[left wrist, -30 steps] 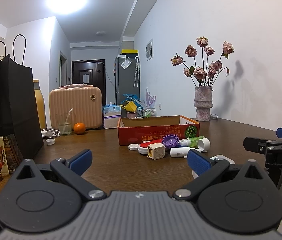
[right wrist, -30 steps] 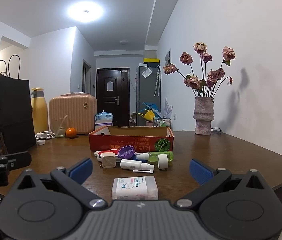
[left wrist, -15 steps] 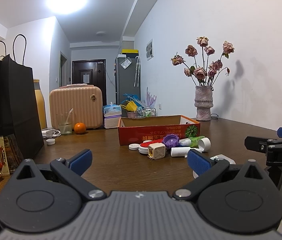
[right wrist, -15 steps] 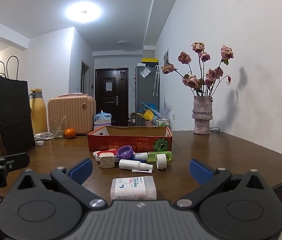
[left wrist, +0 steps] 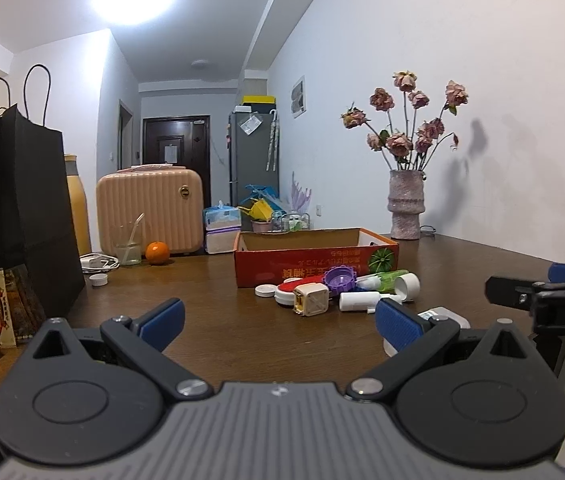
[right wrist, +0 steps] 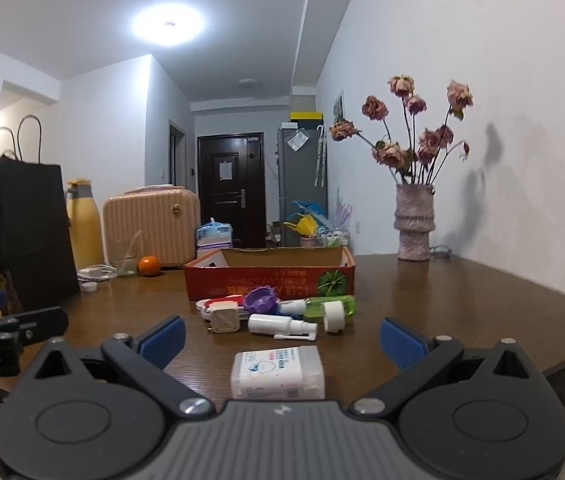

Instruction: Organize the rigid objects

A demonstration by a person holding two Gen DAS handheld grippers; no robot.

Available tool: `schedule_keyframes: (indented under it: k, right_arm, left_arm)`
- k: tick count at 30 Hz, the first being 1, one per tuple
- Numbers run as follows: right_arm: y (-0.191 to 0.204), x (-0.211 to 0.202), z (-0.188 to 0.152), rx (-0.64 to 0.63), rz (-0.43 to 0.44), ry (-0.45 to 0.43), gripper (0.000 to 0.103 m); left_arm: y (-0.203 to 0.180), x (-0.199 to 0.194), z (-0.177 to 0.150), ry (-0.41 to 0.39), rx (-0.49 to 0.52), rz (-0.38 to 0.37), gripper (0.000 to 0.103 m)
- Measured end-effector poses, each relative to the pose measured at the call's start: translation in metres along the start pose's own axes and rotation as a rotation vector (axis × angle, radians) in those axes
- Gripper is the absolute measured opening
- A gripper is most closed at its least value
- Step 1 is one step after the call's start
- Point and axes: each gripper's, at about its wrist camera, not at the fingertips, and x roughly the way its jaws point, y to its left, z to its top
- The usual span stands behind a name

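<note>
While empty, fingers [right wrist: 402, 342] behind packet [right wrist: 278, 372].

black paper bag [left wrist: 14, 208], pink suitcase [left wrist: 149, 209], orange [left wrist: 157, 252], vase of dried roses [right wrist: 413, 222]

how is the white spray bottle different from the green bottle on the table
The white spray bottle is opaque white; the green bottle is see-through green. The white spray bottle lies nearer the camera, out in front of the pile, while the green bottle lies behind it, close to the red cardboard box. The white one looks slimmer. Both lie on their sides on the wooden table, untouched by either hand-held gripper.
</note>
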Motion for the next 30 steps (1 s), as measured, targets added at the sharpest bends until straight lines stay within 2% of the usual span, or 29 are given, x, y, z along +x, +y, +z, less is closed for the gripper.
schedule_keyframes:
  k: [3,6,8,10,13,14,15,17,18,20,22,24,26,28,30]
  right_arm:
    - [-0.008,-0.004,-0.005,0.093,0.002,-0.042,0.103]
    - [-0.011,-0.002,-0.010,0.124,-0.071,-0.064,0.103]
    - [-0.013,0.009,-0.011,0.100,-0.111,-0.030,0.103]
    - [-0.020,0.025,-0.009,0.093,-0.139,0.044,0.103]
    - [-0.041,0.053,0.003,0.114,-0.061,0.218,0.103]
    - [-0.053,0.060,0.007,0.116,-0.006,0.240,0.103]
    - [-0.061,0.063,0.008,0.122,0.013,0.228,0.103]
    - [-0.073,0.071,0.009,0.112,0.006,0.242,0.103]
    - [-0.078,0.077,0.009,0.101,0.038,0.275,0.103]
    - [-0.084,0.090,0.006,0.089,0.135,0.354,0.103]
    - [-0.084,0.102,0.002,0.058,0.171,0.408,0.103]
    - [-0.082,0.118,0.000,0.020,0.160,0.456,0.098]
    - [-0.084,0.132,-0.002,0.035,0.172,0.483,0.076]
    - [-0.089,0.145,-0.003,0.100,0.233,0.489,0.067]
    - [-0.088,0.162,-0.003,0.134,0.280,0.506,0.050]
  left_arm:
    - [0.002,0.003,-0.001,0.010,-0.008,-0.001,0.103]
    - [0.002,0.008,-0.003,-0.003,0.003,0.008,0.103]
    - [0.000,0.016,-0.005,-0.011,0.028,0.035,0.103]
    - [-0.002,0.027,-0.005,-0.014,0.043,0.060,0.103]
    - [0.002,0.039,-0.004,-0.053,-0.010,-0.013,0.103]
    - [0.002,0.044,-0.002,-0.039,-0.021,-0.024,0.103]
    - [-0.001,0.050,0.000,-0.021,-0.013,-0.032,0.103]
    - [-0.010,0.061,0.001,0.021,0.031,-0.034,0.103]
    - [-0.016,0.069,0.000,0.052,0.039,-0.047,0.103]
    - [-0.024,0.083,-0.002,0.127,0.021,-0.109,0.103]
    - [-0.029,0.099,-0.003,0.207,-0.026,-0.190,0.103]
    - [-0.035,0.115,-0.004,0.255,-0.056,-0.233,0.103]
    - [-0.040,0.126,-0.003,0.262,-0.043,-0.236,0.103]
    - [-0.044,0.137,0.002,0.256,-0.039,-0.235,0.103]
    - [-0.045,0.147,0.007,0.253,-0.043,-0.237,0.103]
